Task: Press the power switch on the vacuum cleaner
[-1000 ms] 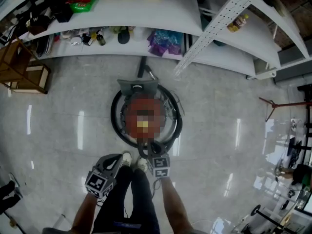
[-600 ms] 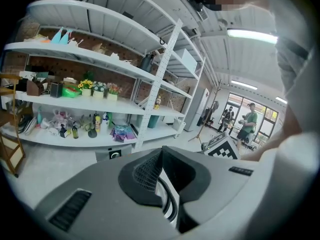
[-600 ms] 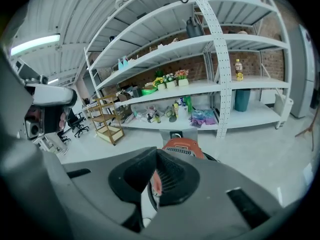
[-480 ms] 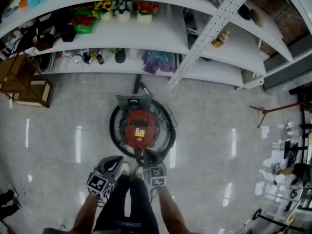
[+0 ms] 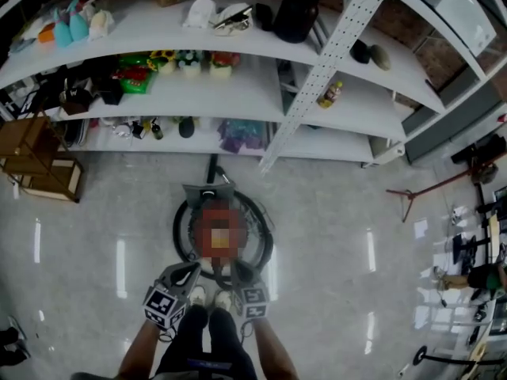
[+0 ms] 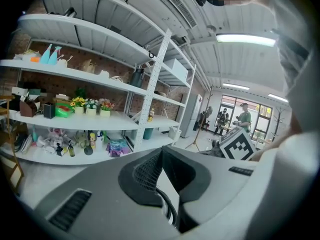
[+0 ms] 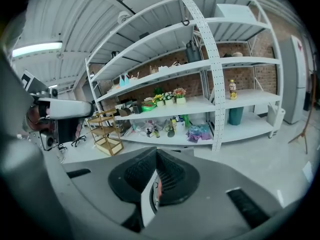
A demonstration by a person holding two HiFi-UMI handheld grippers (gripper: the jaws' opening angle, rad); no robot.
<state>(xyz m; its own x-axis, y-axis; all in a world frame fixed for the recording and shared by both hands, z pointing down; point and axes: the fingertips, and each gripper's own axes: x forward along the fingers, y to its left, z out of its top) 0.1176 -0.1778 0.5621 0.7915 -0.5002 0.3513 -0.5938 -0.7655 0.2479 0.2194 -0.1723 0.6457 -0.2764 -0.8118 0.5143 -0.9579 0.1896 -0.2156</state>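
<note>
Shelves (image 5: 238,77): white, stocked, along the far edge of the floor (image 5: 95,228).
Vacuum cleaner (image 5: 207,196): on the floor, just before the shelves.
Left gripper (image 5: 188,269): jaws together, empty, near the vacuum's front.
Right gripper (image 5: 238,267): jaws together, empty, perhaps touching the vacuum's front rim.

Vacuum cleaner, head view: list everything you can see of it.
The vacuum cleaner is a round canister, grey at its far edge, standing on the glossy floor before the shelves. A black hose lies coiled in a ring around it, and a dark tube runs from it toward the shelves. Its top is masked, so no switch shows. The left gripper and right gripper hover at its near rim, jaws together; contact cannot be told.
</note>
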